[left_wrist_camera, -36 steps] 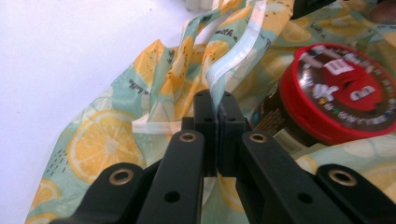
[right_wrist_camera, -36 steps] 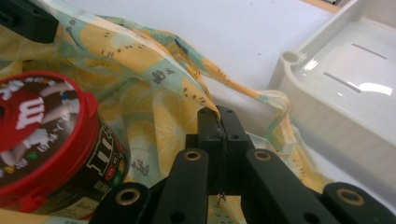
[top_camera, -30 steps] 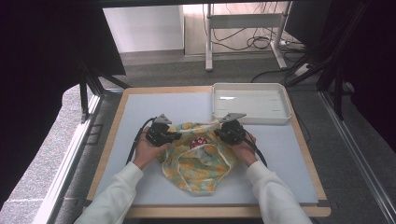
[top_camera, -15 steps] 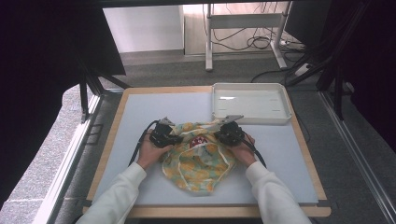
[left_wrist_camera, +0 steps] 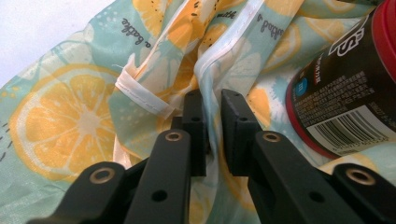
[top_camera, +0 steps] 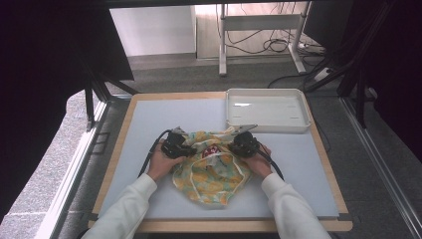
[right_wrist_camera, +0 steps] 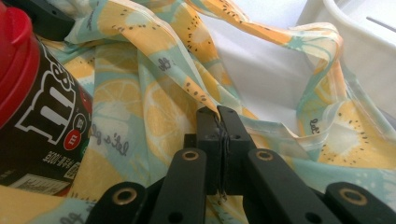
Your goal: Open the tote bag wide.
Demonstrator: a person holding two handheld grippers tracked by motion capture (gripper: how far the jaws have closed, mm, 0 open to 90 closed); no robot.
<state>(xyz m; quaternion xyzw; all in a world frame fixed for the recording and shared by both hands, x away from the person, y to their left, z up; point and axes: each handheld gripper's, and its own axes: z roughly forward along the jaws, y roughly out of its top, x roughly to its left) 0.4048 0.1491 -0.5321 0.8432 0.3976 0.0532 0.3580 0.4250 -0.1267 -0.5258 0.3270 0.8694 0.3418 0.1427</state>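
A lemon-print fabric bag (top_camera: pixel 209 175) lies flat on the table mat, its mouth facing away from the person. A brown candy tub with a red lid (top_camera: pixel 211 150) lies on its side in that mouth. My left gripper (top_camera: pixel 191 148) is at the bag's left rim. In the left gripper view its jaws (left_wrist_camera: pixel 214 100) have just been opening; a narrow gap shows, with the bag's (left_wrist_camera: pixel 70 116) white-hemmed edge loose between them and the tub (left_wrist_camera: pixel 345 93) at right. My right gripper (top_camera: pixel 231 145) is at the right rim, shut (right_wrist_camera: pixel 217 114) on the bag's (right_wrist_camera: pixel 163 107) edge, beside the tub (right_wrist_camera: pixel 37 107).
A white empty tray (top_camera: pixel 303 122) stands at the back right of the mat, just beyond the right gripper. The blue-grey mat (top_camera: pixel 149 119) with its wooden border extends to the left and behind the bag. Both cables trail back along the person's forearms.
The left gripper has sunk a little toward the mat, and the bag's left rim has dropped with it. The right gripper has stayed in place.
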